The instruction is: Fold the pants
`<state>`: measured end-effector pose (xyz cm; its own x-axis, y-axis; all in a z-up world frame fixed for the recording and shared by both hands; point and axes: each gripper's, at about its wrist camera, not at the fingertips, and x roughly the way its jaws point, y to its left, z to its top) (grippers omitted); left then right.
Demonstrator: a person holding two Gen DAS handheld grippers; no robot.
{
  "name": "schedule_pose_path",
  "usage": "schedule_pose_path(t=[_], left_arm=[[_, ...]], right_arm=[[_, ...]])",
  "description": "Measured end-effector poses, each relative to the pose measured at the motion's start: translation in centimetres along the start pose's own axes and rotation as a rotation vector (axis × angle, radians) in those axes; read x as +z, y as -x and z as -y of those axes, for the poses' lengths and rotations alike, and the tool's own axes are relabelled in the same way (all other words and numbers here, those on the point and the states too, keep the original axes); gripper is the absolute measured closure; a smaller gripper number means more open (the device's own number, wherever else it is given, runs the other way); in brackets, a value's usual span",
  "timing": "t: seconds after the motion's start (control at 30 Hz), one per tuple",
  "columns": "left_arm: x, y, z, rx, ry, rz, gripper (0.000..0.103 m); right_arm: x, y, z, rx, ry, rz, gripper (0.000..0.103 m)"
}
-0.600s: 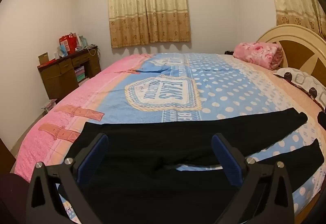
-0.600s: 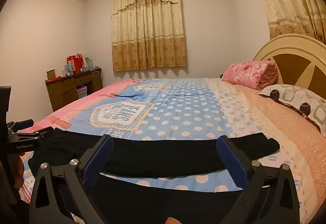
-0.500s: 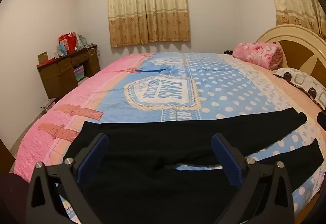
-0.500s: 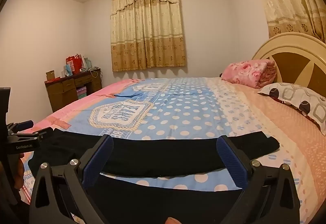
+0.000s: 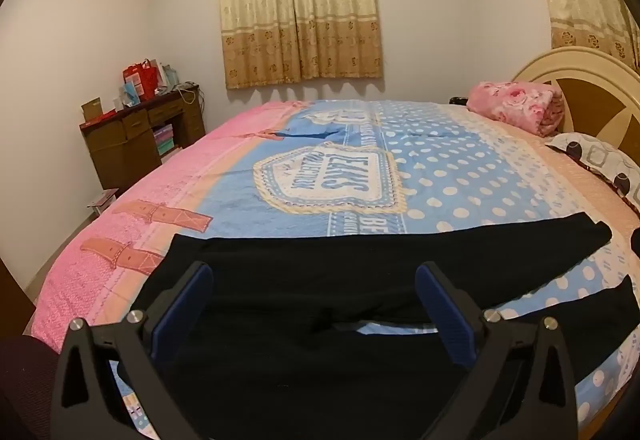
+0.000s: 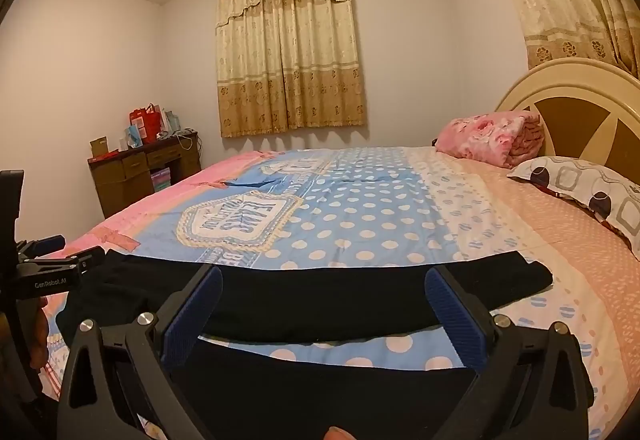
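Black pants [image 5: 320, 280] lie spread flat across the near side of the bed, waist to the left and both legs running right with a strip of sheet between them. My left gripper [image 5: 314, 304] hovers wide open above the waist and crotch area, with nothing between its blue pads. From the right wrist, the pants [image 6: 320, 304] show their far leg ending at a cuff on the right. My right gripper [image 6: 324, 308] is also wide open over the legs and holds nothing. The left gripper [image 6: 60, 264] shows at the left edge of that view.
The bed [image 5: 440, 176] carries a pink and blue polka-dot sheet. A rolled pink blanket [image 5: 516, 106] and a patterned pillow [image 6: 592, 192] lie by the headboard [image 6: 580, 108]. A wooden desk [image 5: 140, 132] with bags stands by the far left wall.
The right wrist view has shifted slightly, so the curtain and bed sit a touch left and lower. The pants and both open grippers look unchanged.
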<state>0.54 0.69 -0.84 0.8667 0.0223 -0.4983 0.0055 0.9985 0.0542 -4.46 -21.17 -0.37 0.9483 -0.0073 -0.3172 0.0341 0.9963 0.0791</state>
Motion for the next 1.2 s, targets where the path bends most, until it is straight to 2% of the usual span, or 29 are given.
schedule_pose_path(t=[1.2], left_arm=[[0.10, -0.18, -0.45, 0.003, -0.001, 0.002, 0.000]], right_arm=[[-0.07, -0.41, -0.57, 0.010, -0.001, -0.007, 0.001]])
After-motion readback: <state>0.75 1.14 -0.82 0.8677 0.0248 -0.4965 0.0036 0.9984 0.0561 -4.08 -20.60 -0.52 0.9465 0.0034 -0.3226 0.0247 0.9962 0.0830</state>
